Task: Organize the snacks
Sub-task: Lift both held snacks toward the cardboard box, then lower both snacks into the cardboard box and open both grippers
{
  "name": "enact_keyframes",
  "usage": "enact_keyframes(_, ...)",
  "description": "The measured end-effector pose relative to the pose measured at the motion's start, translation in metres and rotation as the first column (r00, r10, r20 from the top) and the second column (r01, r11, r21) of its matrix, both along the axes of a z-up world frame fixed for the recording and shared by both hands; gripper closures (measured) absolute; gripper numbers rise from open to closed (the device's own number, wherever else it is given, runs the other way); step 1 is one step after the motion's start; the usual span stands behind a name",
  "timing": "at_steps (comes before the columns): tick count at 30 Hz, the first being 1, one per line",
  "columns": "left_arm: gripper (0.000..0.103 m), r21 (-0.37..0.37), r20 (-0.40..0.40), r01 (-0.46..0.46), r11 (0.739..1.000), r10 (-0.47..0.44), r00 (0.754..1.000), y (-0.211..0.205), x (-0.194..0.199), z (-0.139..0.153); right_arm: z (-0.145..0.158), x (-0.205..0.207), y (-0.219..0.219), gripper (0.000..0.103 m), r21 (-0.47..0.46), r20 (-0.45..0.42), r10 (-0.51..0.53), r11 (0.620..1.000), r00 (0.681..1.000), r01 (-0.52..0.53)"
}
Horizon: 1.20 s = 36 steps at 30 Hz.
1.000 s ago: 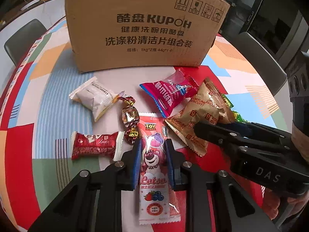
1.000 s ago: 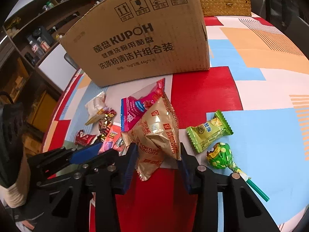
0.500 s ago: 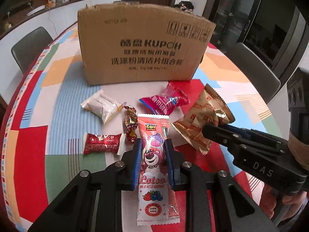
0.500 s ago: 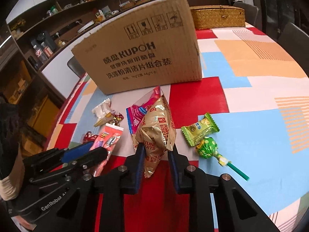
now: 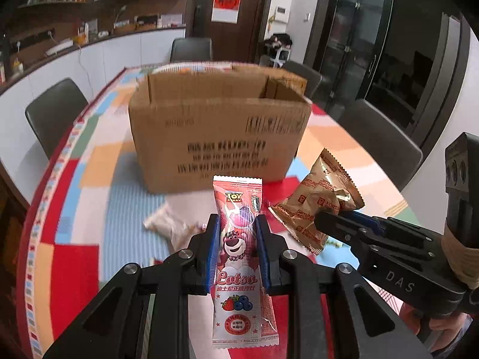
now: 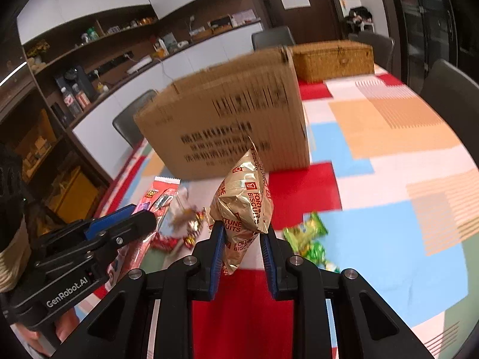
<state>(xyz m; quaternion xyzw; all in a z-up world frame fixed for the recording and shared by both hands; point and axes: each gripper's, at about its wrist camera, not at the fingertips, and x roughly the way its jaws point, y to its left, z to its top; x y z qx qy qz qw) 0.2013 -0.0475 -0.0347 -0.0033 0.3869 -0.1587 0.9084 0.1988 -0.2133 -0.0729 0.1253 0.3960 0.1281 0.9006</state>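
Note:
My left gripper (image 5: 236,224) is shut on a pink Lotso candy packet (image 5: 241,257) and holds it above the table, in front of the open cardboard box (image 5: 215,137). My right gripper (image 6: 242,230) is shut on a gold fortune biscuits bag (image 6: 244,206), also lifted; the bag shows in the left wrist view (image 5: 317,206) too. The box (image 6: 233,125) stands just beyond both. The left gripper with the pink packet (image 6: 158,197) appears at the left of the right wrist view.
Loose snacks lie on the colourful tablecloth: a white packet (image 5: 164,224), red and gold candies (image 6: 179,233), green packets (image 6: 308,236). A wicker basket (image 6: 332,59) stands behind the box. Dark chairs (image 5: 54,113) ring the table.
Both grippers have risen from the table with their snacks and tilted up, so the box's open top now shows. The view is blurred by motion.

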Motion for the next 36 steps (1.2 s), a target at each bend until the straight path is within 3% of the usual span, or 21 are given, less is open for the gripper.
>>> enact_keyframes(14, 0.079, -0.025, 0.149, 0.005, 1.000, -0.001, 0.989, 0.005, 0.041, 0.075, 0.082, 0.029, 0.005, 0.077, -0.028, 0.173, -0.005, 1.000, 0.985, 0.010)
enact_keyframes(22, 0.079, 0.014, 0.213, 0.007, 1.000, -0.010, 0.977, 0.005, 0.081, 0.107, 0.115, 0.064, 0.012, 0.077, -0.058, 0.222, 0.010, 0.998, 0.975, 0.003)
enact_keyframes(30, 0.079, 0.026, 0.215, -0.004, 1.000, -0.002, 0.977, 0.006, 0.126, 0.113, 0.132, 0.105, 0.016, 0.077, -0.101, 0.226, 0.030, 0.995, 0.974, -0.008)
enact_keyframes(36, 0.079, 0.032, 0.170, -0.012, 0.999, 0.006, 0.985, 0.007, 0.158, 0.102, 0.126, 0.132, 0.024, 0.077, -0.140, 0.190, 0.050, 0.990, 0.981, -0.023)
